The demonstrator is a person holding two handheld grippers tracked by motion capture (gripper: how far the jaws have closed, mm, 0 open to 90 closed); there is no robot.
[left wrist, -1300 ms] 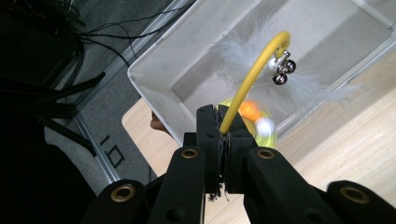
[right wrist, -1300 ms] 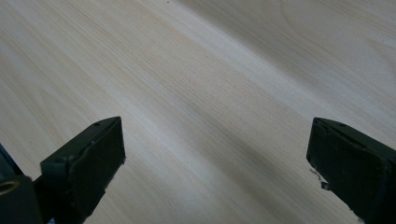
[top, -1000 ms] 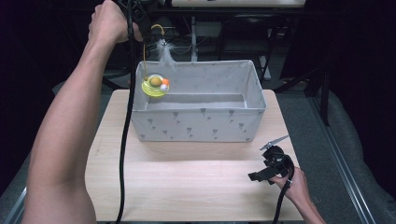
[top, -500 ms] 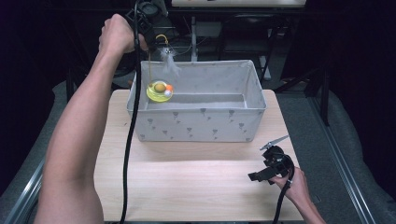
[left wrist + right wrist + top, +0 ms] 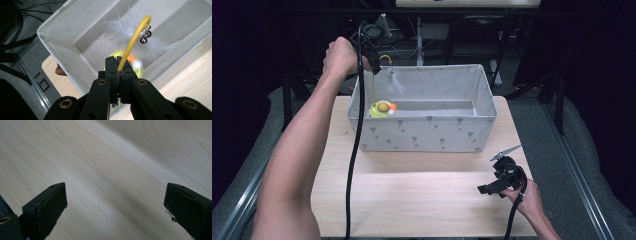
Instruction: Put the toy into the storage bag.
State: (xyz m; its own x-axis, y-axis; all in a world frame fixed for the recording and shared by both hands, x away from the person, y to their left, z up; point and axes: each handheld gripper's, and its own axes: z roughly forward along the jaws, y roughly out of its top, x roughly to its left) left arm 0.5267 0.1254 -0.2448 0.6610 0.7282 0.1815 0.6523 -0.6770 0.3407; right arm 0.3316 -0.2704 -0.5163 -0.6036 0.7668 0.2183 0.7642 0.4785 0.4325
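Left gripper (image 5: 117, 63) — clenched on a yellow wand (image 5: 132, 40) with white feather (image 5: 125, 27) — hangs over the grey bin (image 5: 422, 135), upper left; right gripper (image 5: 115, 207) gapes open.

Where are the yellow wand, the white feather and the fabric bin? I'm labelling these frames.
yellow wand (image 5: 132, 41), left gripper view, curved shaft.
white feather (image 5: 125, 27), left gripper view, fluffy middle.
fabric bin (image 5: 427, 135), high view, front wall.

The grey fabric bin (image 5: 422, 135) (small darker print on its walls) contains a yellow-green toy (image 5: 381, 108) with white feathers (image 5: 130, 32).
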